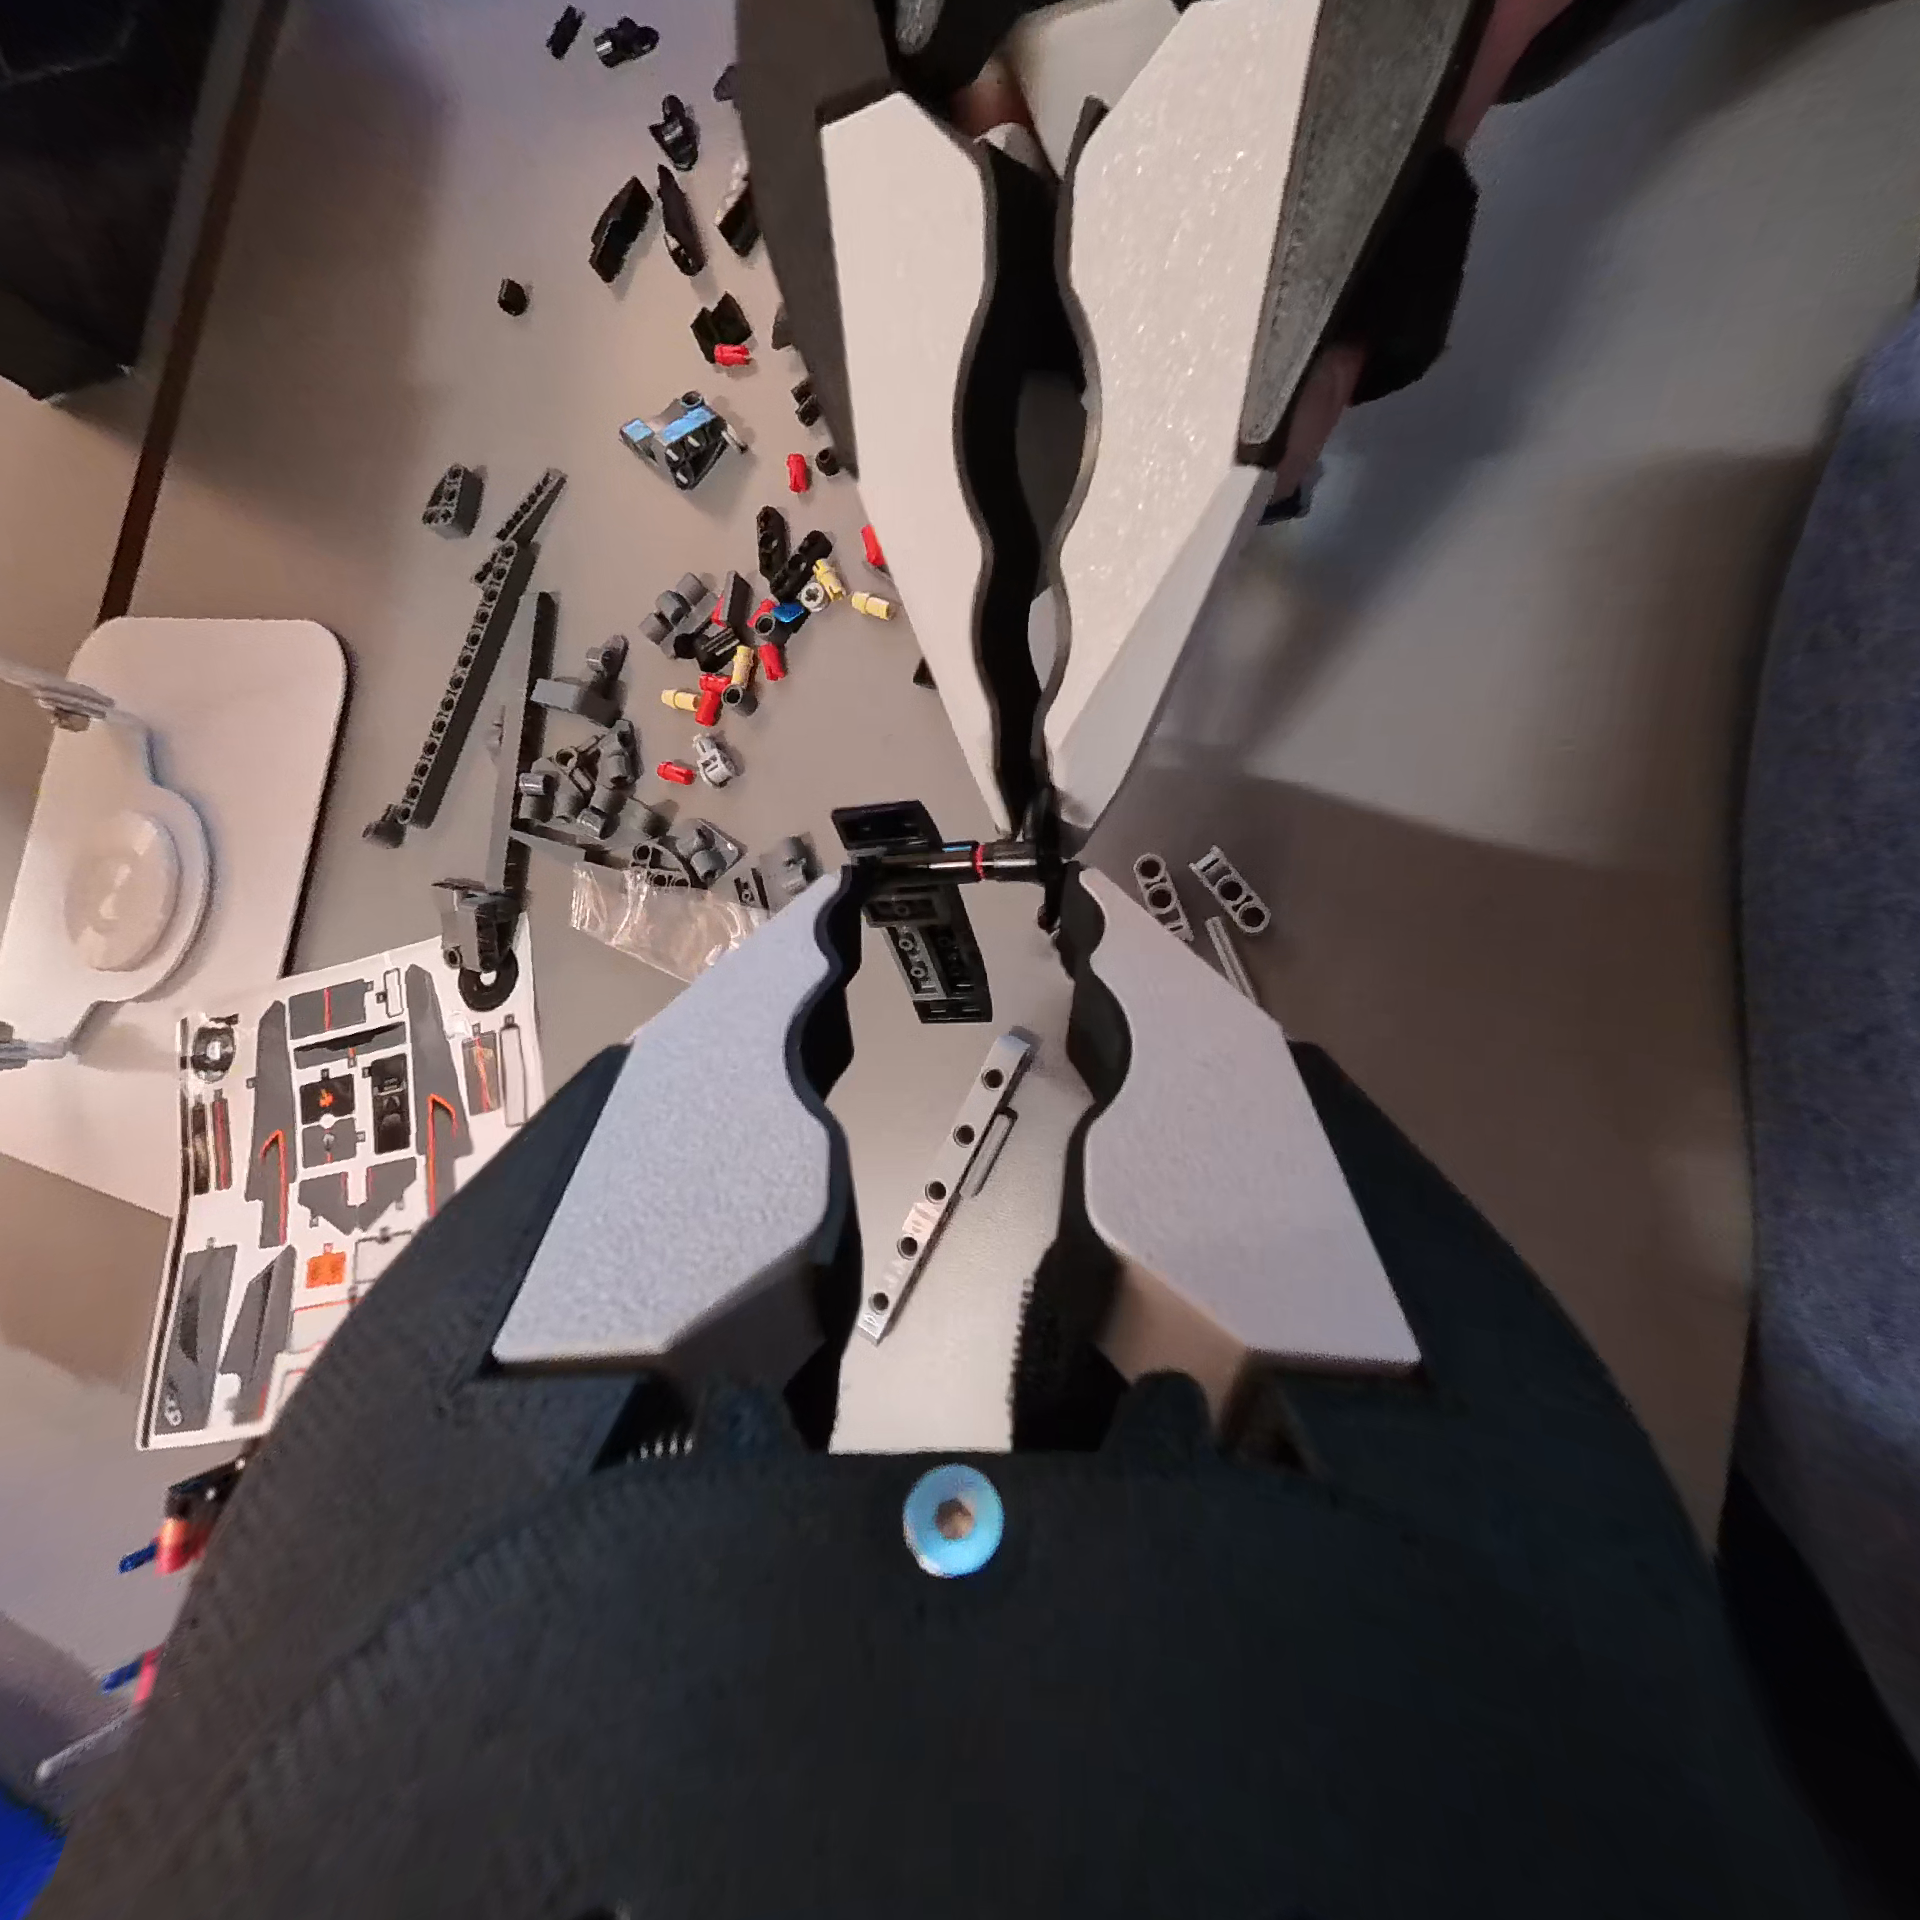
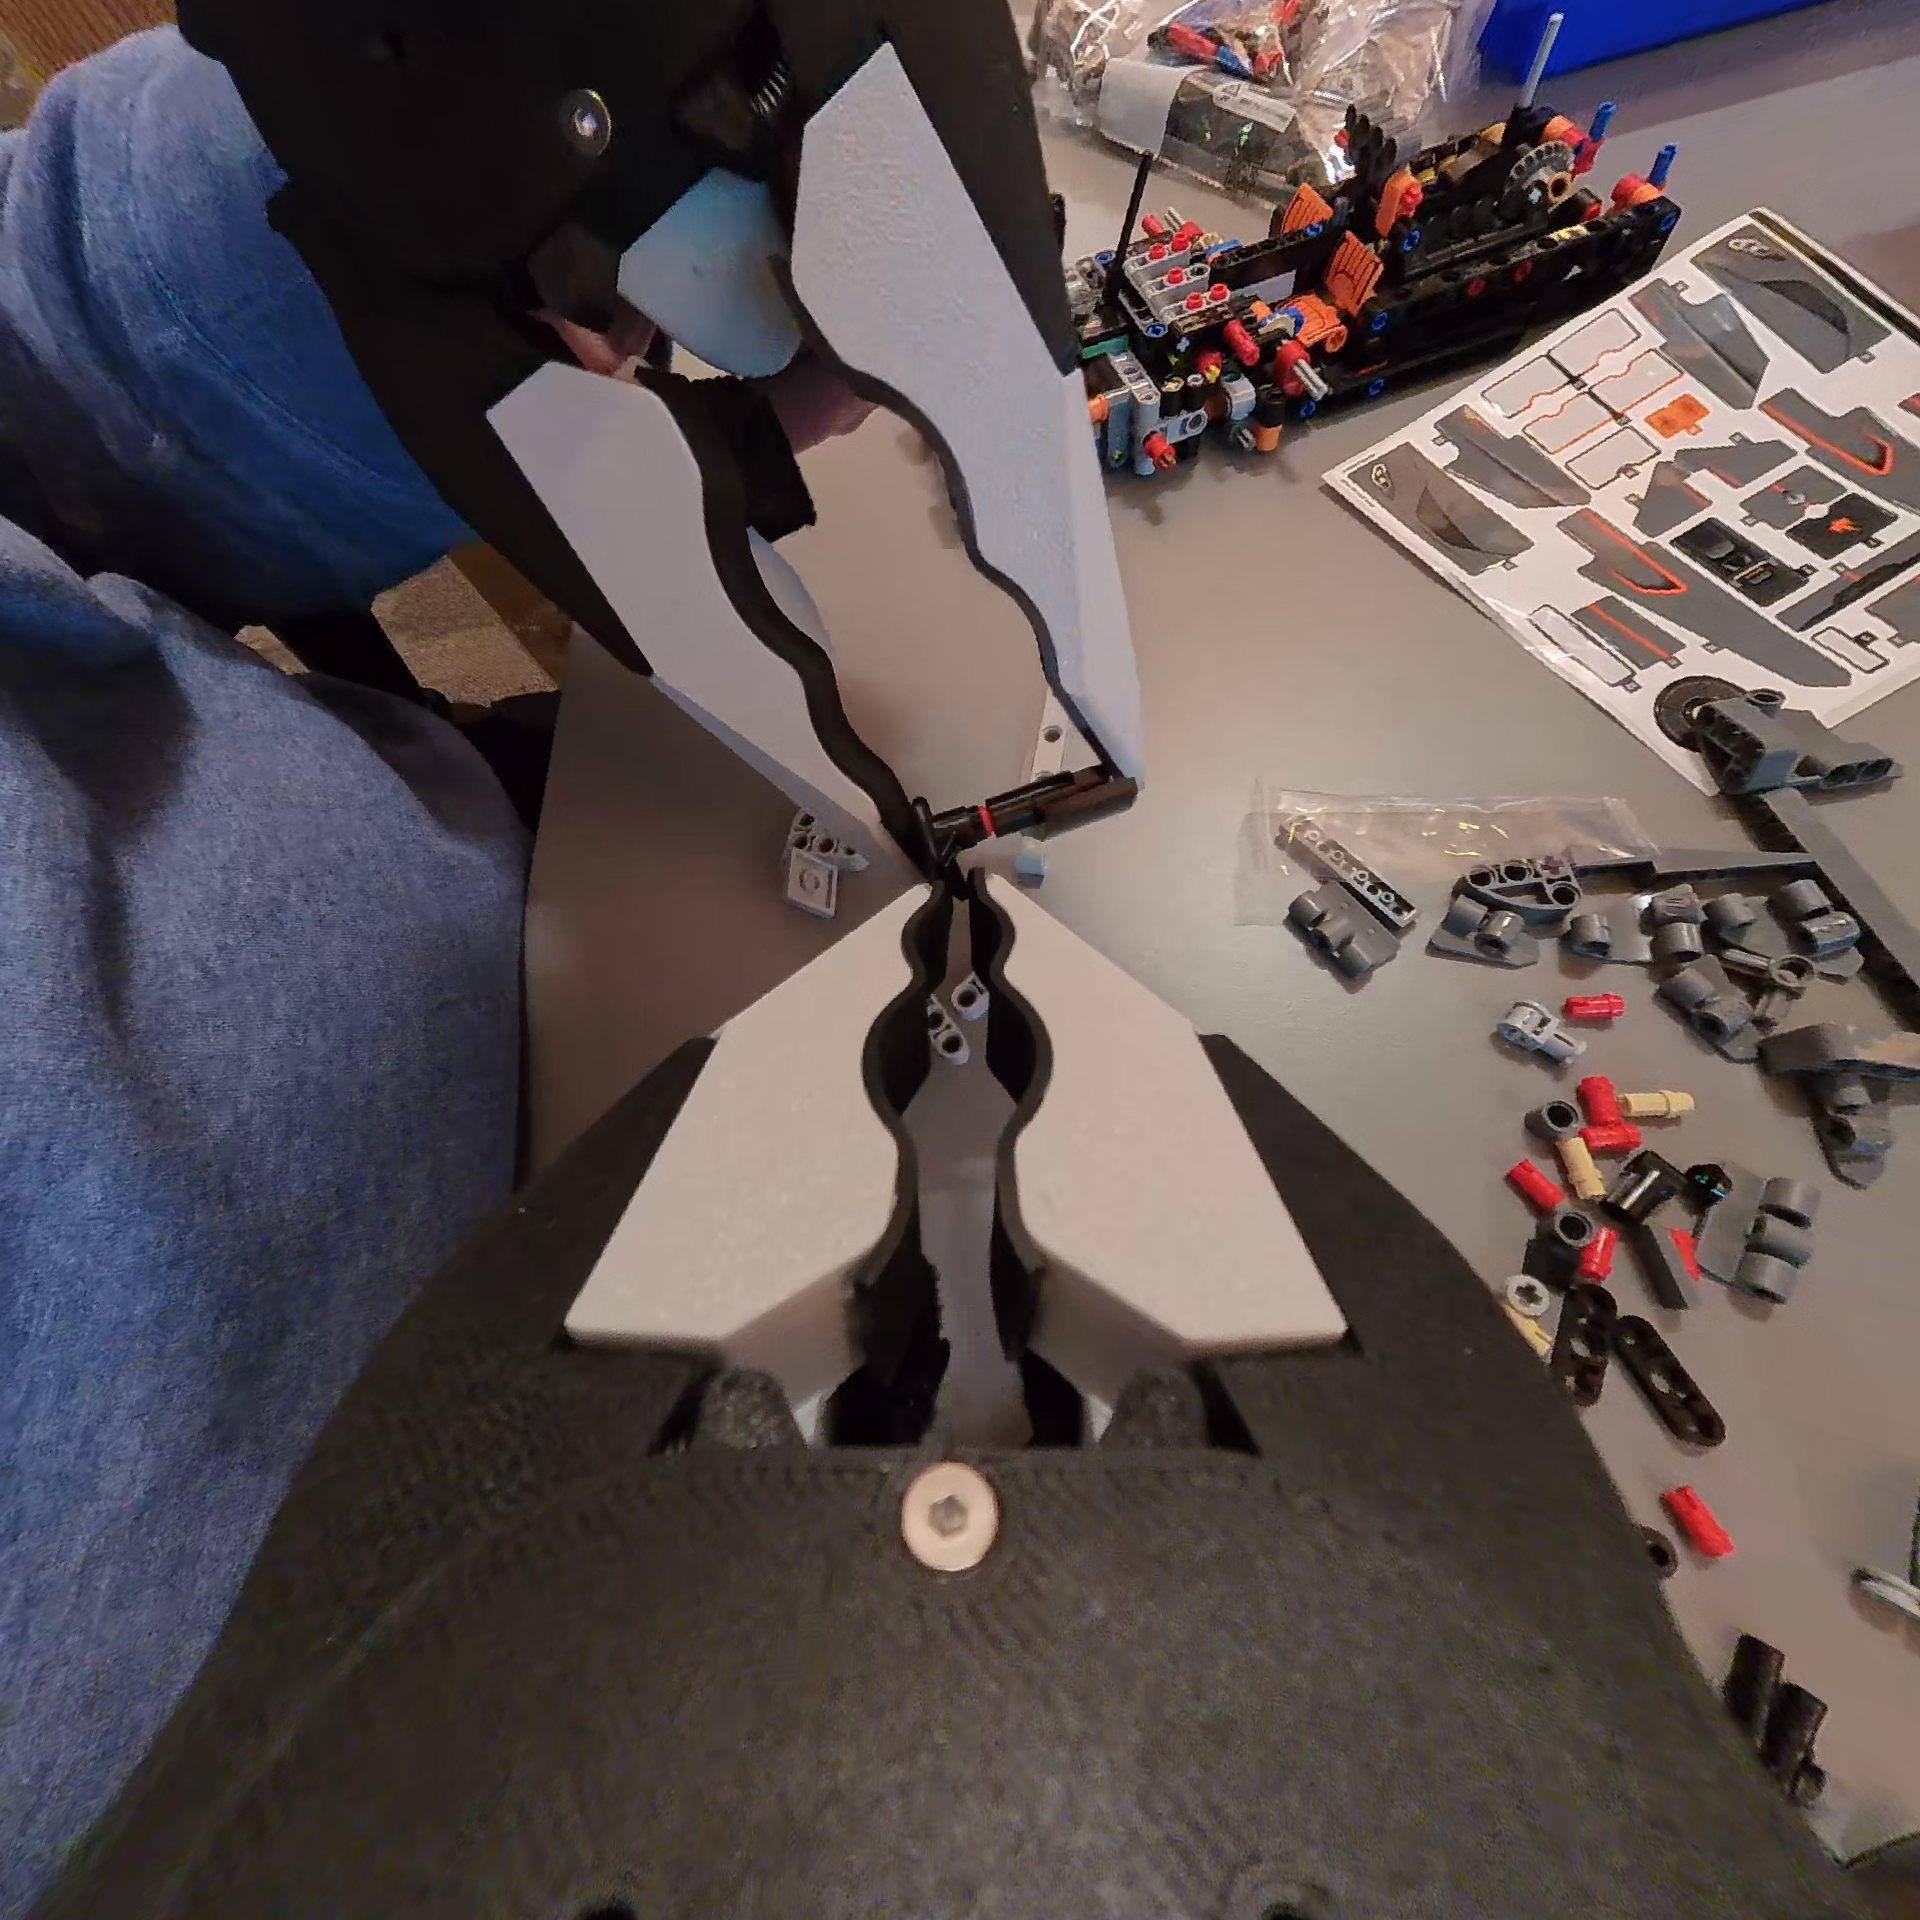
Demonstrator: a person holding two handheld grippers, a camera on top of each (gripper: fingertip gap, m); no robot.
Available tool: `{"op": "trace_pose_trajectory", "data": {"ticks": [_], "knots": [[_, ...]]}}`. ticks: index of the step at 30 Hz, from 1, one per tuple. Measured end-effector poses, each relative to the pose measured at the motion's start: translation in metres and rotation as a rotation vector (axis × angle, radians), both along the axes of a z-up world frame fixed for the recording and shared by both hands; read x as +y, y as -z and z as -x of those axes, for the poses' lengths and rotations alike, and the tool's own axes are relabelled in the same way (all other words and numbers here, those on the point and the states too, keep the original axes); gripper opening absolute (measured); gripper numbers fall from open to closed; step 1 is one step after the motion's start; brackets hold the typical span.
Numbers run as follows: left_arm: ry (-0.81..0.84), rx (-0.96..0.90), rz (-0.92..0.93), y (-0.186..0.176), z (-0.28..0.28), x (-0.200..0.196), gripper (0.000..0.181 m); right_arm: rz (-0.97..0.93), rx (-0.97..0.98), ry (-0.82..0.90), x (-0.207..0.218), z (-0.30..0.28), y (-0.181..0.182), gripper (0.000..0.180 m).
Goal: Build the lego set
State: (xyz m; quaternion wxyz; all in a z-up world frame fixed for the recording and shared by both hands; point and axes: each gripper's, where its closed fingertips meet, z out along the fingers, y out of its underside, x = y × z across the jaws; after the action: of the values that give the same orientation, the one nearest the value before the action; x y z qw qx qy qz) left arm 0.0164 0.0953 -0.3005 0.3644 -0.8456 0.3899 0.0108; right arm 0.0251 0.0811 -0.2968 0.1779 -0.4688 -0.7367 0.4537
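My left gripper [image 1: 961, 883] holds a thin black axle with a red ring [image 1: 966, 858] end to end between its fingertips, a little above the grey table. A black curved panel piece [image 1: 925, 945] sits just under the axle; whether it is attached I cannot tell. My right gripper [image 2: 951, 883] comes in opposite and is shut on a small black piece [image 2: 940, 831] at one end of that axle [image 2: 1039, 802]. In the right wrist view the left gripper [image 2: 1018, 810] reaches down from the top. In the left wrist view the right gripper [image 1: 1029, 821] reaches down from the top.
A half-built car chassis [image 2: 1351, 270] stands at the back, with parts bags [image 2: 1195, 73] behind it. A sticker sheet [image 2: 1662, 447] and loose black, grey and red pieces [image 2: 1662, 1039] lie to the right. A light grey beam [image 1: 945, 1174] lies under my left gripper. A person's blue clothing [image 2: 208, 935] is close by. Less than 4 cm separates the two grippers' tips.
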Motion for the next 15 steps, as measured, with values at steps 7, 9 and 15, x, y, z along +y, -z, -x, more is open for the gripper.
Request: {"op": "trace_pose_trajectory", "data": {"ticks": [7,9,15], "knots": [[-0.058,-0.071,-0.015,0.004,0.009,0.002,0.037,0.017,0.028,0.034,0.008,0.004,-0.008,0.01],[-0.067,-0.148,-0.039,-0.002,0.007,0.004,0.037,0.028,0.037,0.045,0.011,0.005,-0.01,0.018],[-0.025,-0.239,-0.091,-0.014,-0.003,0.004,0.037,0.031,0.103,0.03,0.014,0.007,-0.019,0.033]]}}
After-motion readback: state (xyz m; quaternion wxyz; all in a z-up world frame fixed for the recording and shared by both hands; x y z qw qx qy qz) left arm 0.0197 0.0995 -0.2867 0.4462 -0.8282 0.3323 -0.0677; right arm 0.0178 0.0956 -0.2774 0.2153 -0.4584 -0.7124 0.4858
